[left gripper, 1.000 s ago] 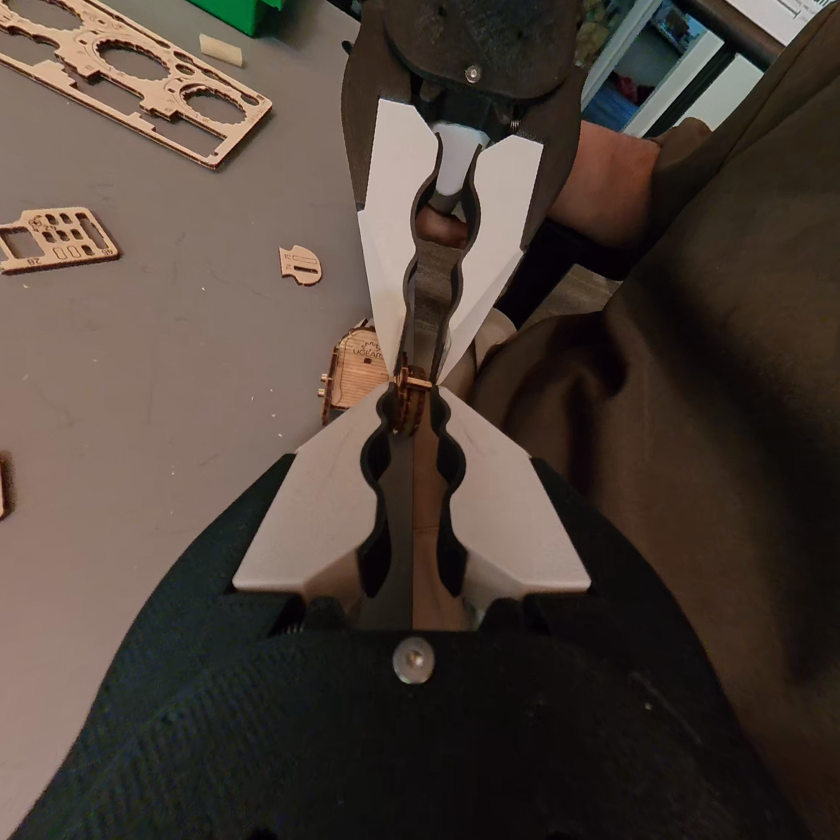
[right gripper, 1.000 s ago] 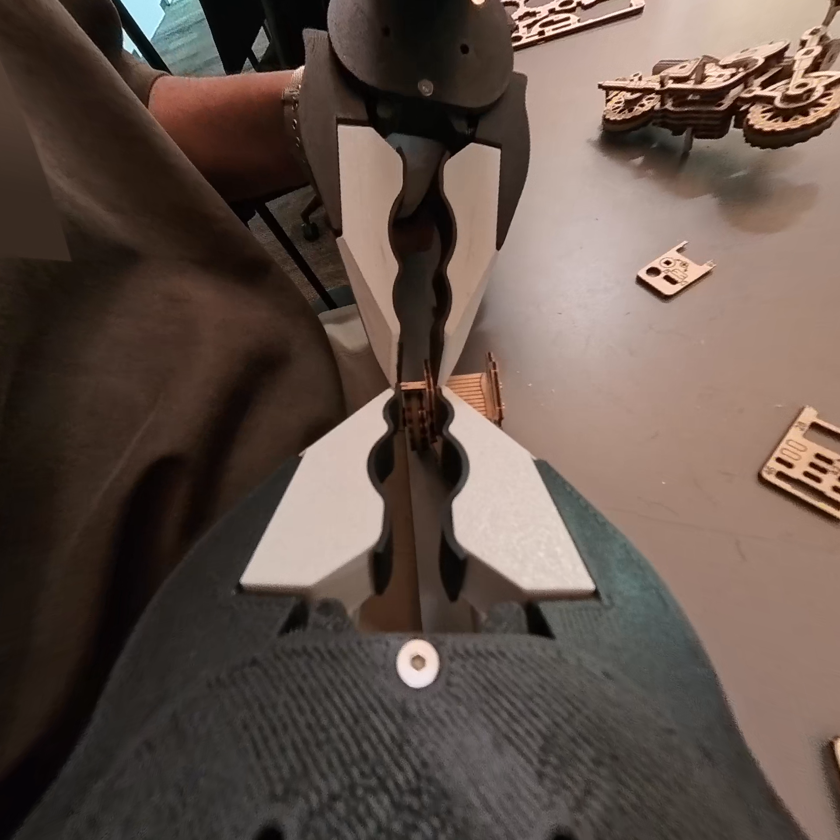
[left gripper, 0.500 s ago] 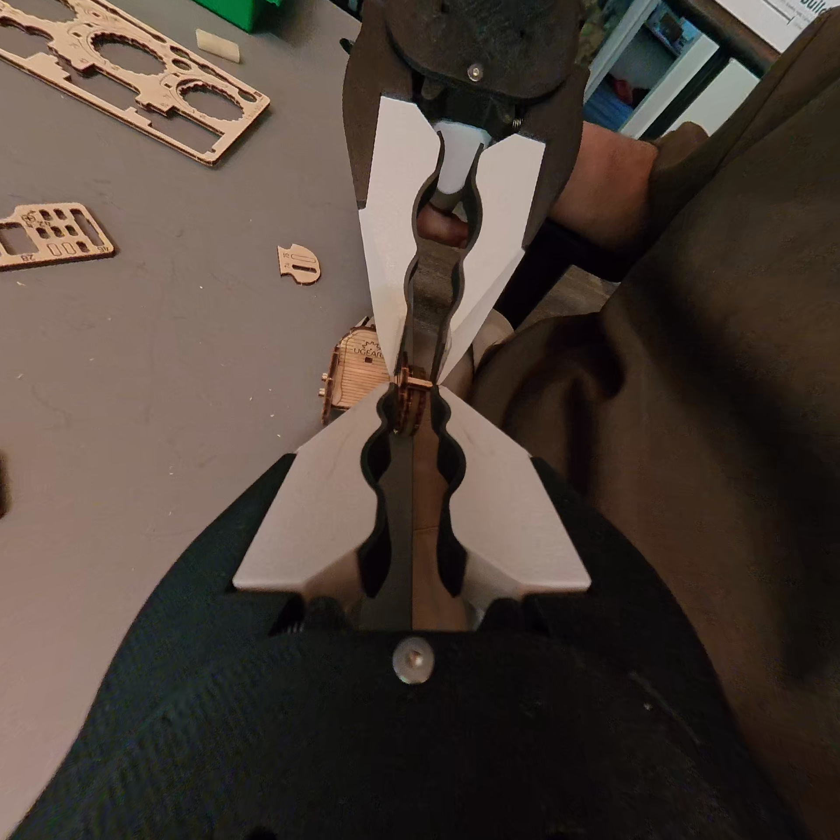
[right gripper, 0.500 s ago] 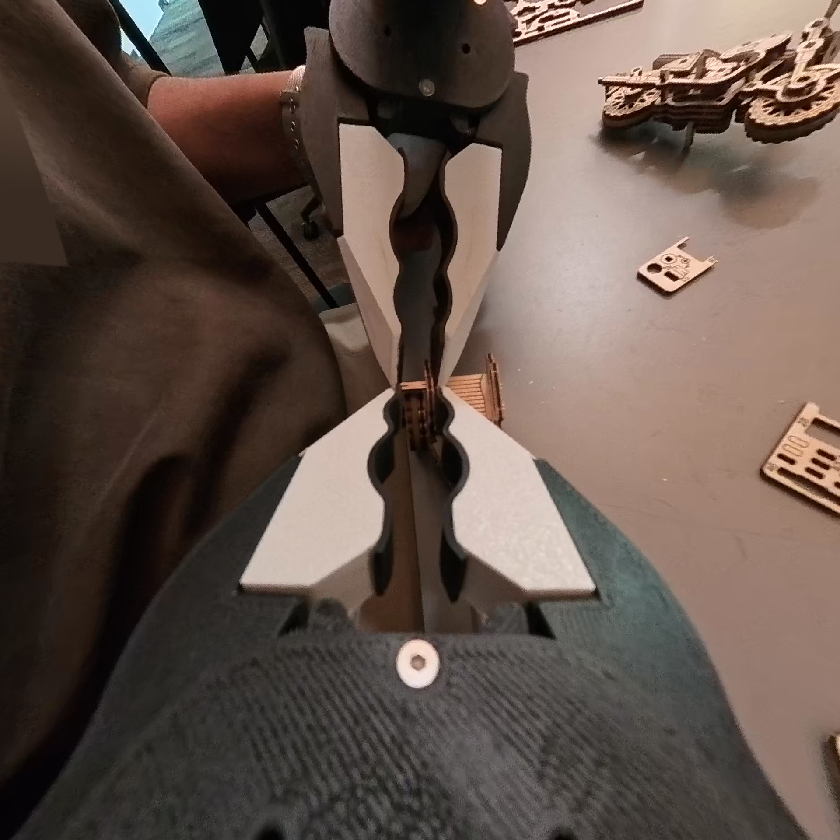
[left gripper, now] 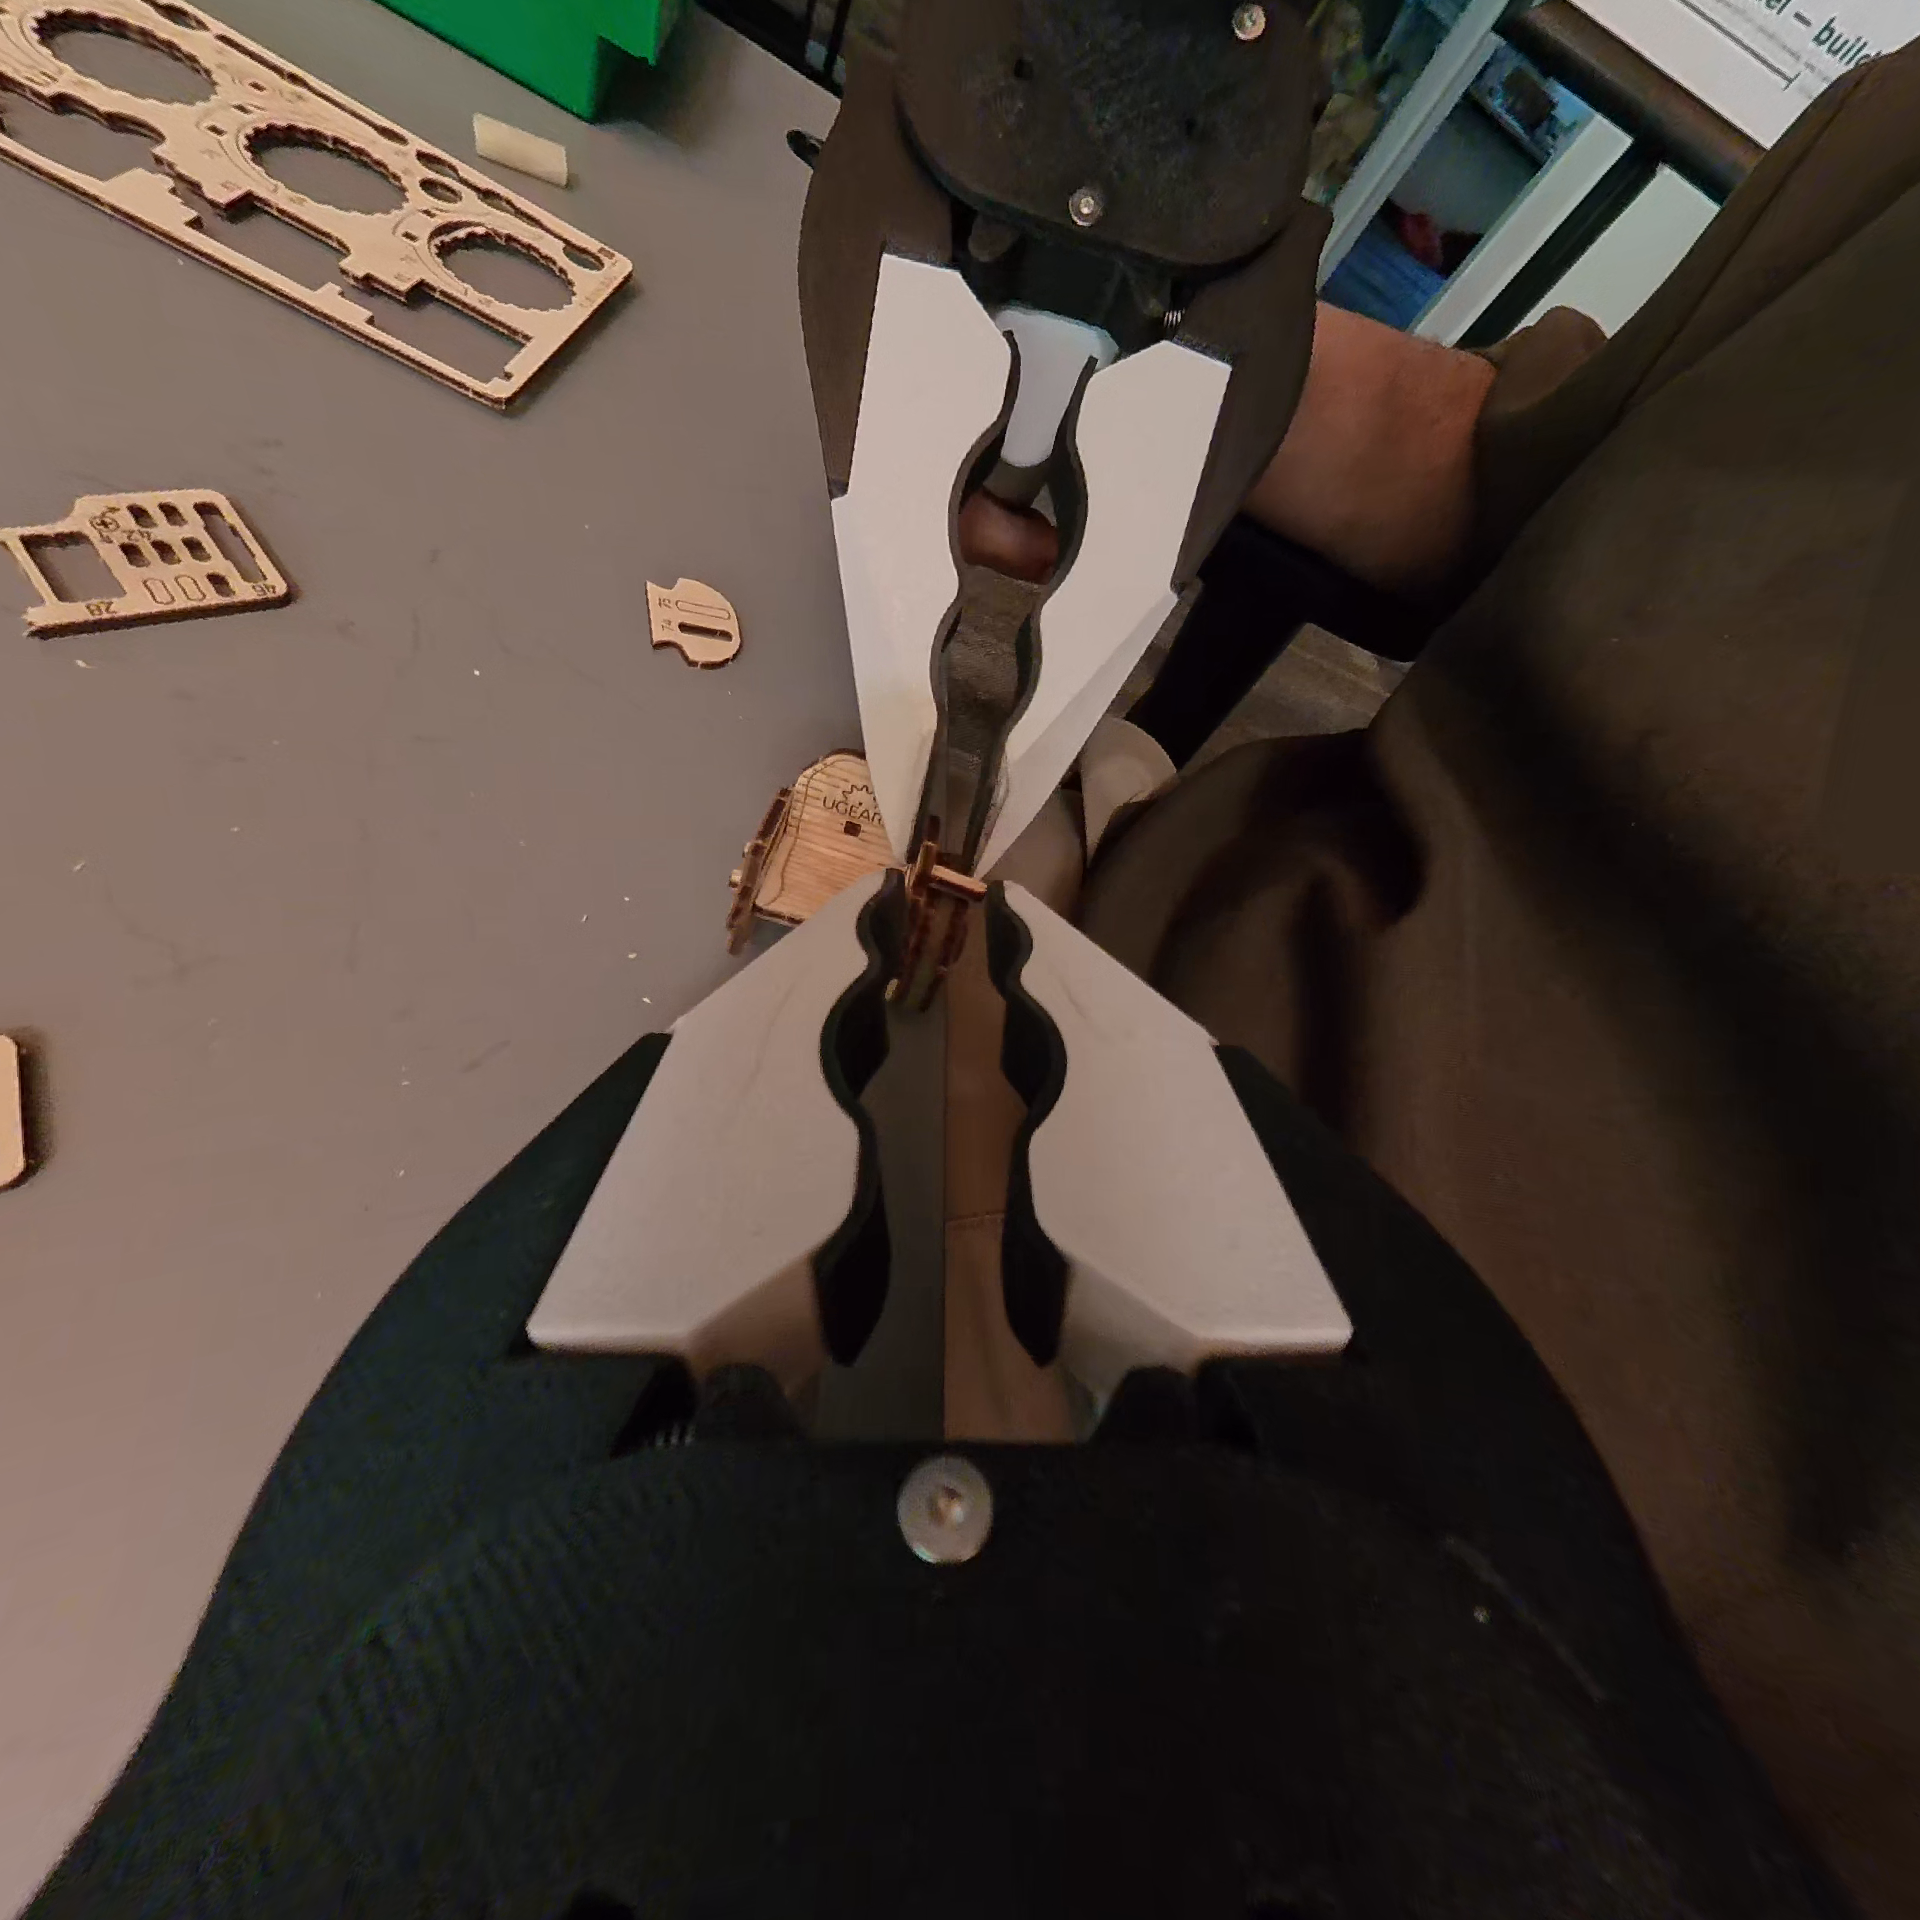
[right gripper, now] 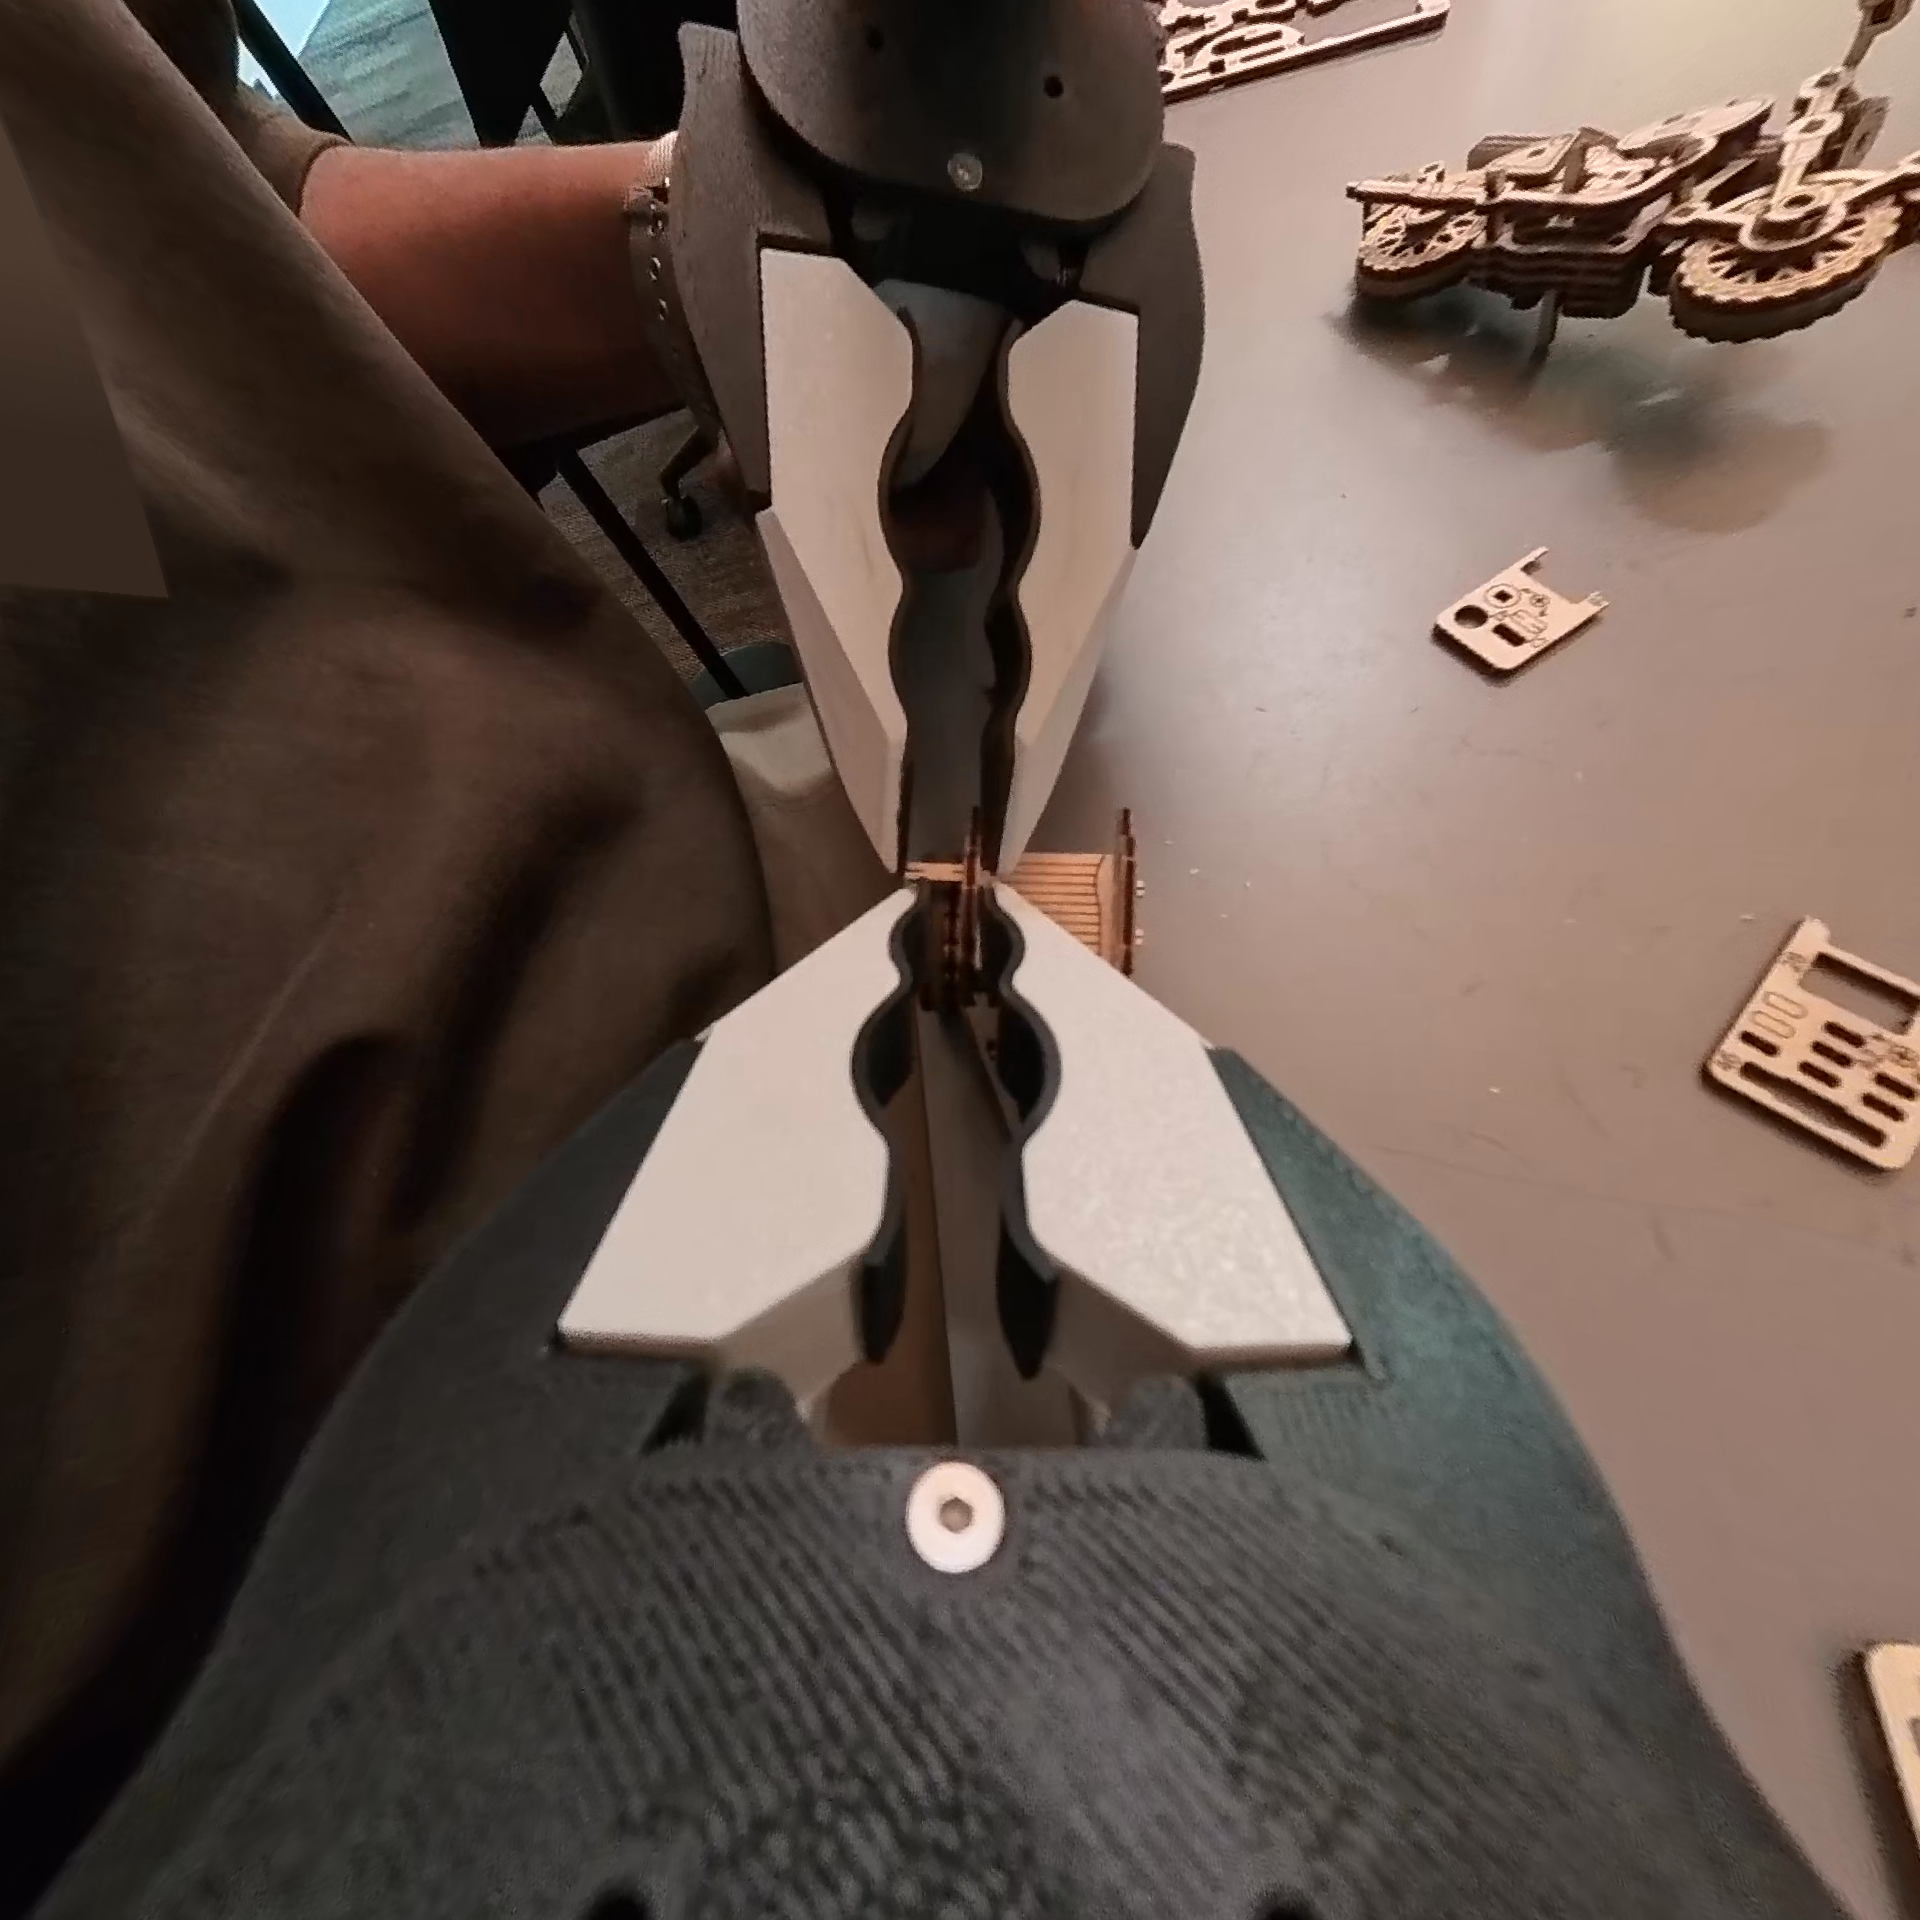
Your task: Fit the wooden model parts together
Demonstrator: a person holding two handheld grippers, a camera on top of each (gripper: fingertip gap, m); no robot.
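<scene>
My two grippers meet tip to tip above the table's near edge. In the left wrist view my left gripper [left gripper: 928,914] is shut on a small stack of wooden model parts [left gripper: 930,940]. The right gripper [left gripper: 948,831] comes in from above, shut on the same small wooden assembly. In the right wrist view my right gripper [right gripper: 951,914] is shut on the wooden parts [right gripper: 958,951], and the left gripper [right gripper: 956,842] faces it, pinching them from the far side. How the pieces join is hidden between the fingertips.
A small wooden sub-assembly [left gripper: 821,847] lies on the grey table [left gripper: 364,831] just behind the tips, also in the right wrist view [right gripper: 1091,899]. Punched wooden sheets [left gripper: 312,197], small cards [left gripper: 145,561] [right gripper: 1517,618] and a built wooden motorcycle model [right gripper: 1662,218] lie around. A person's brown clothing [left gripper: 1558,1039] is close by. Left and right tips are no more than a few centimetres apart.
Almost nothing: both grippers stay shut on the wooden parts, tip to tip, with only a slight drift of the view over the table.
</scene>
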